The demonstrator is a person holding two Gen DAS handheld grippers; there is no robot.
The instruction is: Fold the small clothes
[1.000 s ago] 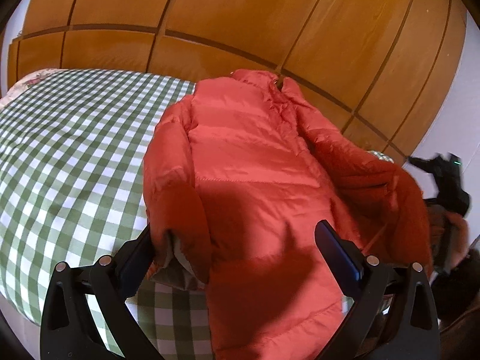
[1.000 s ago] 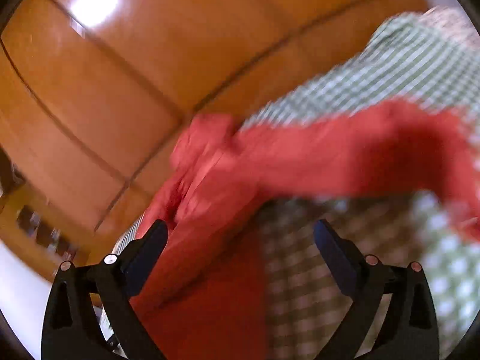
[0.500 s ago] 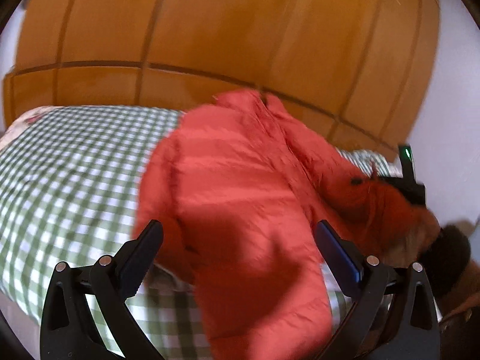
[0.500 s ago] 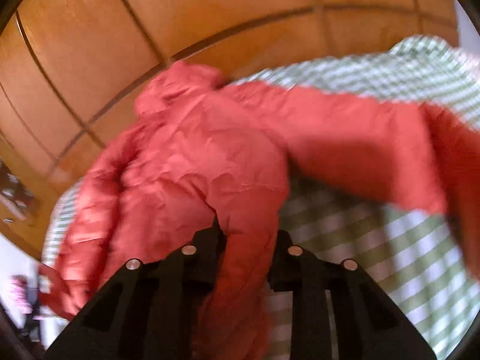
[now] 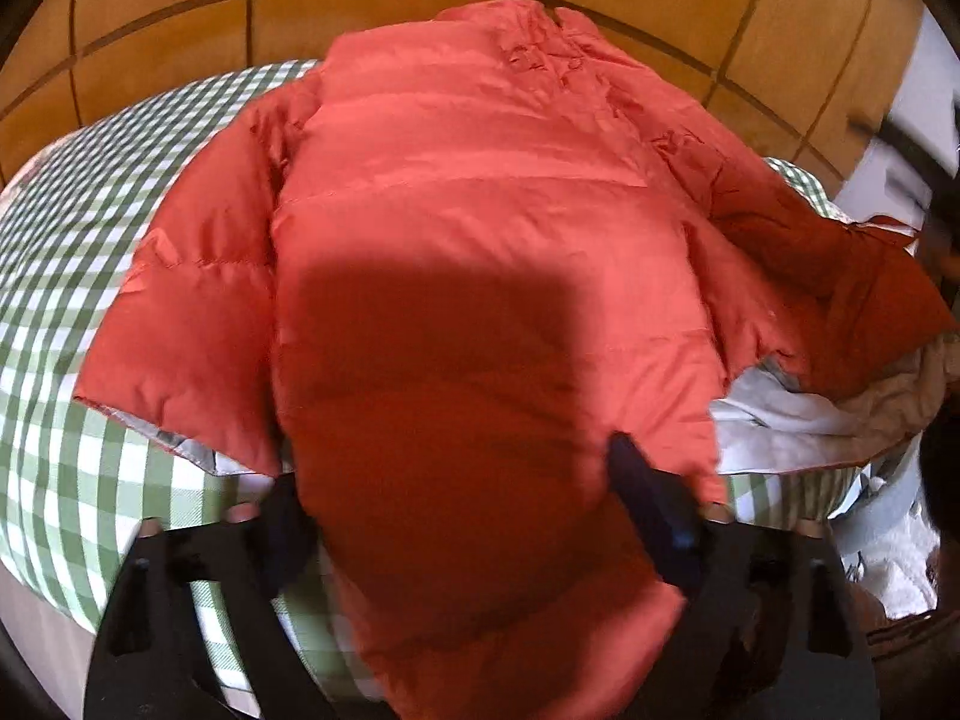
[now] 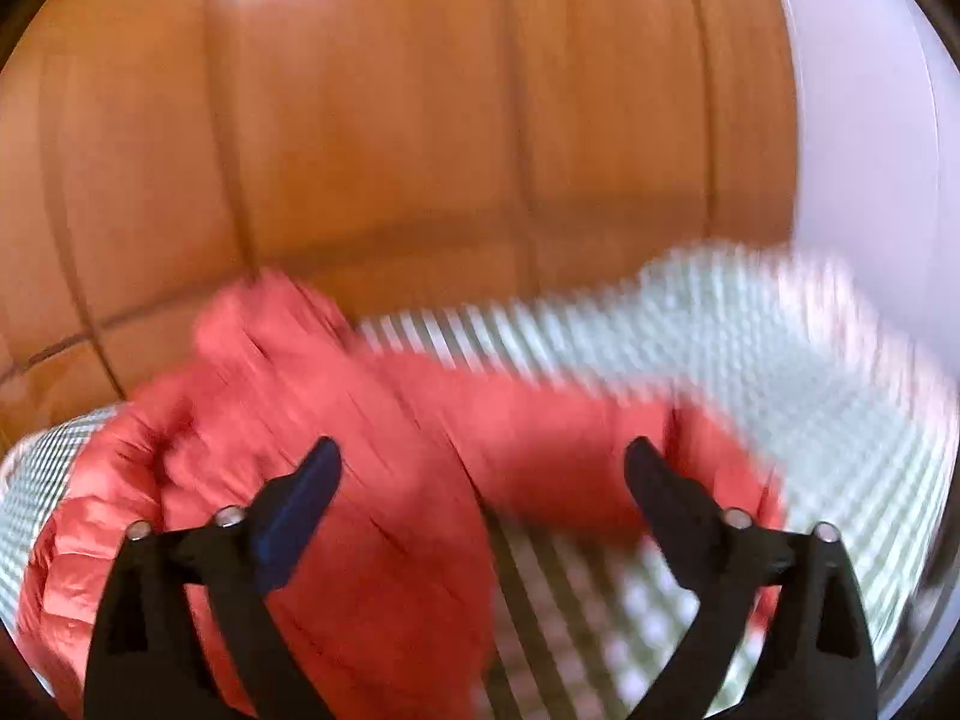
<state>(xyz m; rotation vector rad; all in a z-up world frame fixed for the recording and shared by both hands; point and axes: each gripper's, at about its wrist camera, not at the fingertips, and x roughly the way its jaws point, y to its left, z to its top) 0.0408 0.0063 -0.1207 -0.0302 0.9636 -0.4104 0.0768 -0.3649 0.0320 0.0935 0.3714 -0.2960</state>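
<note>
Right gripper (image 6: 480,468) has let the jacket (image 5: 480,240) go, fingers wide; left gripper's (image 5: 456,516) fingers closing around its hem.

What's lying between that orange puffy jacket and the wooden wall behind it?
In the left wrist view, green checked bedding fills the stretch beside the orange jacket up to the wooden wall; the jacket's collar reaches the wall itself.

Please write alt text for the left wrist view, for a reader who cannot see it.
A red puffy jacket lies spread on a bed with a green checked cover. Its lower hem lies between the fingers of the left gripper. Wooden panels stand behind.
</note>
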